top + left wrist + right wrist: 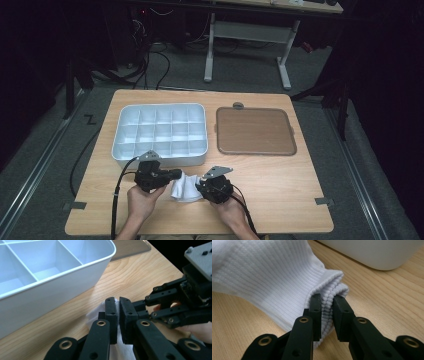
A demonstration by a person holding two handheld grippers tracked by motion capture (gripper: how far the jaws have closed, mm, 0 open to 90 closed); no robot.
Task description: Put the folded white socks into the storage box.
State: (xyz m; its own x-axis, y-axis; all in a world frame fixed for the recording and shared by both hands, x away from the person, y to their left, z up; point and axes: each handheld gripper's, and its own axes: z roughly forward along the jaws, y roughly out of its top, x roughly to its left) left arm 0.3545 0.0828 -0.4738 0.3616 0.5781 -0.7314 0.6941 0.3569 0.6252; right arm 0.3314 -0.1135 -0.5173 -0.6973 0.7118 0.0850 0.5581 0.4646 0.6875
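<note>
Wooden table, dim room: white sock sits near the front edge. Left gripper and right gripper both pinch it. Looks mid-fold; next probably lift together toward the divided tray.

No text, label, brand or number can be read anywhere, in the high view or either gripper view.

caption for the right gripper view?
Right gripper pinching the ribbed cuff of a white sock on the wooden table.
</note>
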